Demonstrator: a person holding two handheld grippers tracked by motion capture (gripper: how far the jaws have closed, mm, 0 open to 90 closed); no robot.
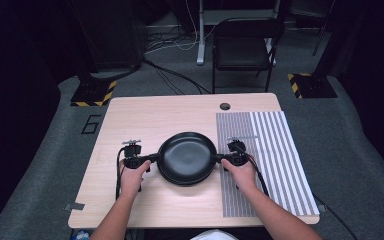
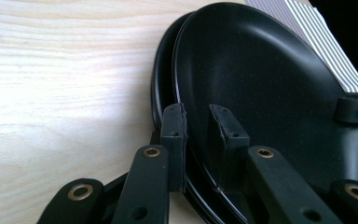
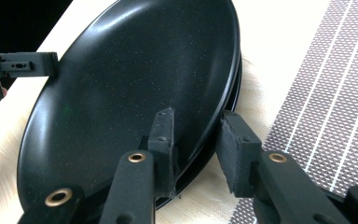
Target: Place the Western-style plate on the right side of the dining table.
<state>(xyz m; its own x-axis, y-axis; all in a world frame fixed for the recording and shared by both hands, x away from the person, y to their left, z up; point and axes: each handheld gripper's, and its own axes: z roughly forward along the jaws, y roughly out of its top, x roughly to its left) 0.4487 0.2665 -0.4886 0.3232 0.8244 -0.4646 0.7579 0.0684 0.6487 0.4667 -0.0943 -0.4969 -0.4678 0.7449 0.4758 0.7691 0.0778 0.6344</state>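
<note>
Plates (image 1: 187,158), black, stacked two deep as far as I can tell, sit mid-bench (image 1: 145,115), with the right edge just at the striped mat (image 1: 270,150). I've got a claw on each side of the stack: left claw (image 1: 152,158) at the left rim, right claw (image 1: 219,158) at the right rim, both pointing inward along the same level line across the bench.

In the left gripper view, the left claw (image 2: 205,135) is clamped on the rim of the top plate (image 2: 270,84): one pad inside the dish, one outside, and the lower plate (image 2: 161,84) shows past it, not in the grip. In the right gripper view, the right claw (image 3: 200,149) straddles the opposite rim of the top plate (image 3: 135,70). The inner pad sits on the dish face, but the outer pad looks to stand slightly off the edge, so I read it as around the rim and not pressing. Hard to be certain at that angle.

Key relation: the top plate lies directly between the two claws, equally near both, and it is round, so no long axis matters. The line between the claws runs through its centre. My judgement is that the next step is a two-sided lift of the top plate off the lower one, likely toward the mat, and the right side should firm up first or the plate may tip.
</note>
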